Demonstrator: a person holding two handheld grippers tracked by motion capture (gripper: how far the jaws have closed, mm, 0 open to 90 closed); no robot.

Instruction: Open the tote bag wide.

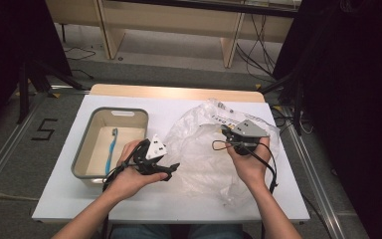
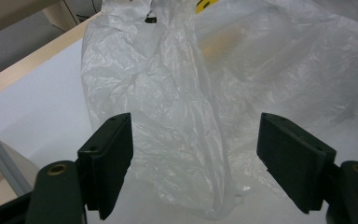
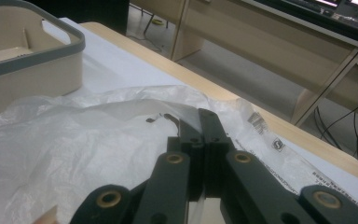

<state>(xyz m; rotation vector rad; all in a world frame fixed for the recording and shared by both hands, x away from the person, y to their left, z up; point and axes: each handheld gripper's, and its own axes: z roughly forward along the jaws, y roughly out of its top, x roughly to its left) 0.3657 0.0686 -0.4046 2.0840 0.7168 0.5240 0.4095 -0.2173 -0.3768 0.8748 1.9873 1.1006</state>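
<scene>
a white table (image 1: 69,169) carries a grey bin (image 1: 82,149) with a blue toothbrush (image 1: 112,149) inside and, right of it, a crumpled bag (image 1: 199,149). the right gripper (image 3: 196,122) is clamped on the bag's upper edge; the left gripper (image 2: 193,163) stands wide open around a fold. the thin film could slip or tear if the left closes on too little plastic.

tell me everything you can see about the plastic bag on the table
The thin, translucent white plastic bag lies crumpled and partly billowed on the white table, right of the beige bin with a grey rim. Black printing and a barcode mark its far edge. The right gripper is shut on a fold near its top, lifting it. The left gripper stands open with a creased flap of the bag between its jaws, the pads apart from it. A faint tan shape shows through.
</scene>
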